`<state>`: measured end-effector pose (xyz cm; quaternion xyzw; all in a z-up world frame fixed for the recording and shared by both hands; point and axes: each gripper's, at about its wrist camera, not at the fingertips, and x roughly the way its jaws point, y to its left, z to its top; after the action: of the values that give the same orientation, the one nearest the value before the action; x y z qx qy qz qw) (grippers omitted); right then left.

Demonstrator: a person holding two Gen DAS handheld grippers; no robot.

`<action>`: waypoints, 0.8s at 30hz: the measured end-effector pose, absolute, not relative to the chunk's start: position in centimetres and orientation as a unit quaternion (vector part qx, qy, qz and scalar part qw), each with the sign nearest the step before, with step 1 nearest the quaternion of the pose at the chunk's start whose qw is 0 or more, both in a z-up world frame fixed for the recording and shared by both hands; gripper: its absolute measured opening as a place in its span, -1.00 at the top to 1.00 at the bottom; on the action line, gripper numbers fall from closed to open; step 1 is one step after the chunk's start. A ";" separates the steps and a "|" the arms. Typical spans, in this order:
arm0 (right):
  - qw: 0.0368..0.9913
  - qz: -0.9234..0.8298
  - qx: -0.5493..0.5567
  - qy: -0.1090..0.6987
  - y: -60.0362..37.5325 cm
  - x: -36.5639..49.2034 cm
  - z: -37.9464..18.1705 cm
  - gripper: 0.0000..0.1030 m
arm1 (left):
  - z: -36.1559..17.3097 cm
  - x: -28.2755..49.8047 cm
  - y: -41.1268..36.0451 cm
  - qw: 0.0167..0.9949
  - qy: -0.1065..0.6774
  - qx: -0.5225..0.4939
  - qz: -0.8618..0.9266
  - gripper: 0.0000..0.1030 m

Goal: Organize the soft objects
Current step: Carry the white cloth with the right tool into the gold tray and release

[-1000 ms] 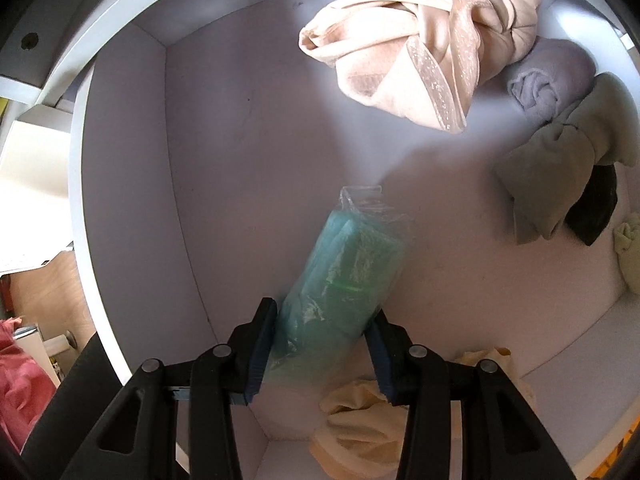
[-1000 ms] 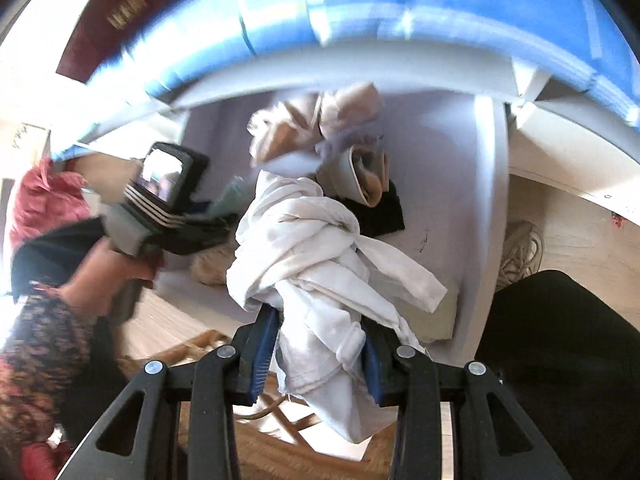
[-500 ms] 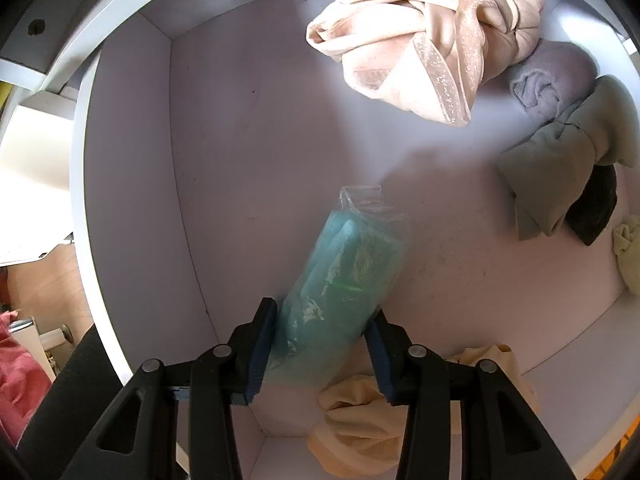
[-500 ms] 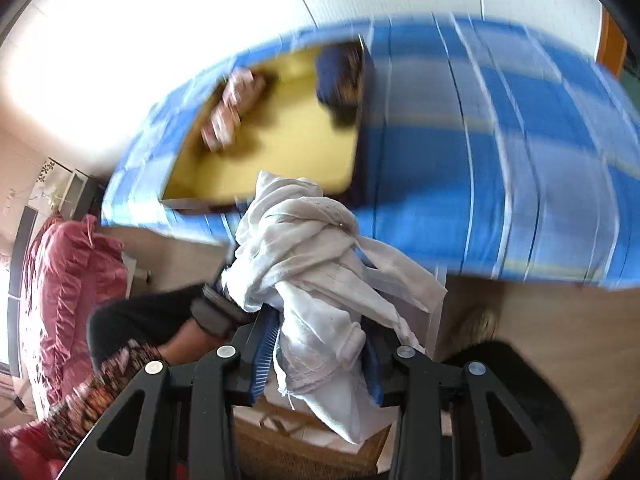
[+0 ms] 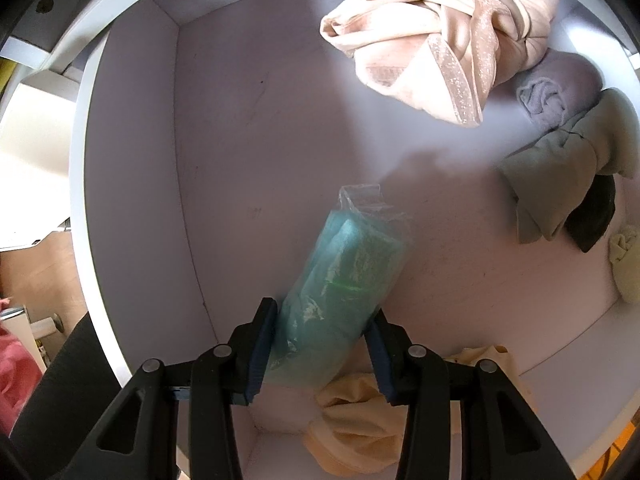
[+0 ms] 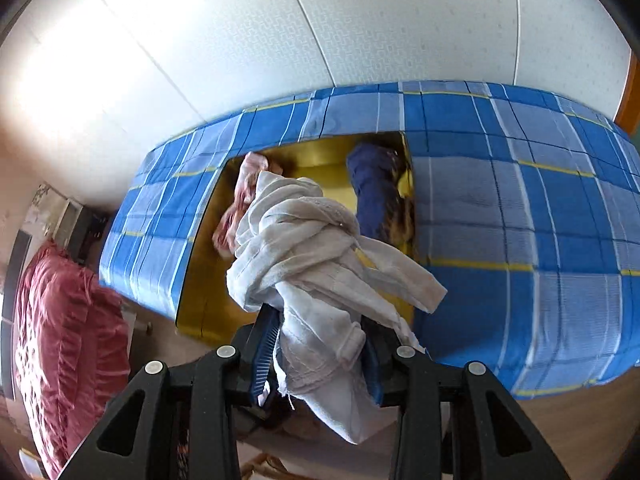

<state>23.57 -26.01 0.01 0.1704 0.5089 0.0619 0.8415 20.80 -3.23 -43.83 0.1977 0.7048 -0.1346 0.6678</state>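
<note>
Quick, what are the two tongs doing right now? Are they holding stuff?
Left tongs: closed on the teal cloth in a plastic bag, inside the white cupboard.
Right tongs: closed on the white cloth bundle.

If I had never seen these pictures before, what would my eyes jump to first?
Probably the white knotted cloth, bunched up big between the fingers of the right gripper, with the bright blue checked blanket and a yellow tray behind it. In the other view, the left gripper squeezes a teal bundle in clear plastic inside a white cupboard, where a shiny pink cloth sits at the back.
</note>
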 end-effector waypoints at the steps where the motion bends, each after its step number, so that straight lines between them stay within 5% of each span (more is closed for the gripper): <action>1: 0.841 0.058 0.173 0.510 -25.8 24.6 -0.3 0.27 | -43.8 20.9 -3.2 0.668 0.706 0.196 -0.134 0.14; 24: 0.833 -0.021 0.177 0.523 -22.1 38.1 -7.7 0.26 | -43.0 21.9 -0.8 0.667 0.712 0.178 -0.131 0.14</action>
<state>38.10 -22.09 -7.71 0.1766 0.5233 -0.0208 0.8334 21.94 -0.79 -43.01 0.1779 0.7117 -0.1309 0.6669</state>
